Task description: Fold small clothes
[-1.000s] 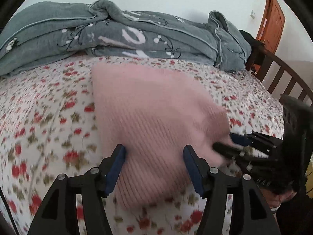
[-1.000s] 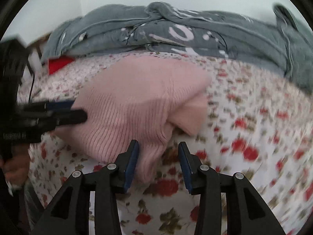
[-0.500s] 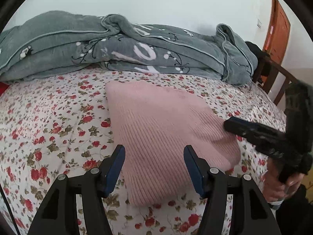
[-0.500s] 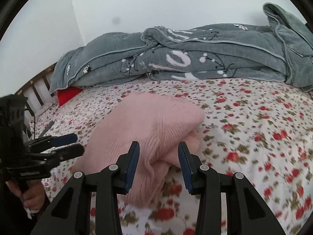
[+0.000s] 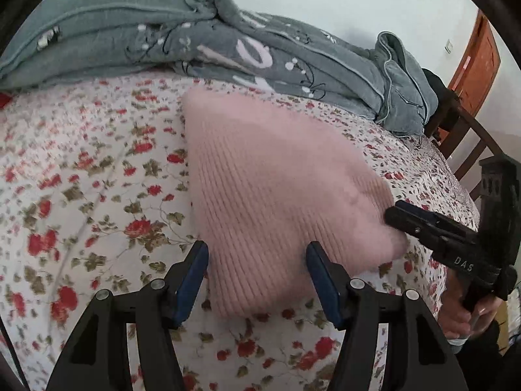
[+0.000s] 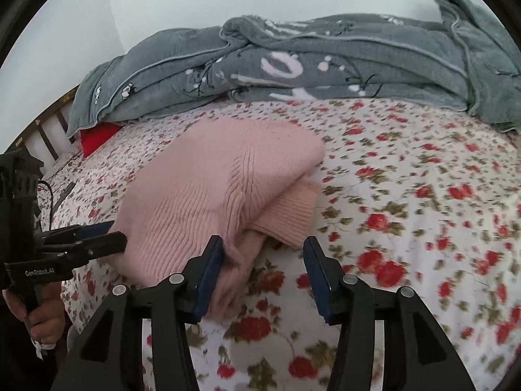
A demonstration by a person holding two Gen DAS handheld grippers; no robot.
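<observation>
Now both grippers' fingers spread wide, empty; ribbed pink knit sweater [image 5: 276, 189] folded on floral sheet [image 5: 81, 179].

Your left gripper [image 5: 257, 280] is matte black, with round silver screws on its arms and dark blue pads [image 5: 190, 282] lining its fingers; white "GenRobot.AI" lettering marks its side in the right wrist view. Your right gripper [image 6: 263, 272] matches it, blue pads [image 6: 317, 275] and silver screws alike, with white "DAS" lettering. Bare skin shows on your right hand [image 5: 462, 312] below that lettering.
</observation>
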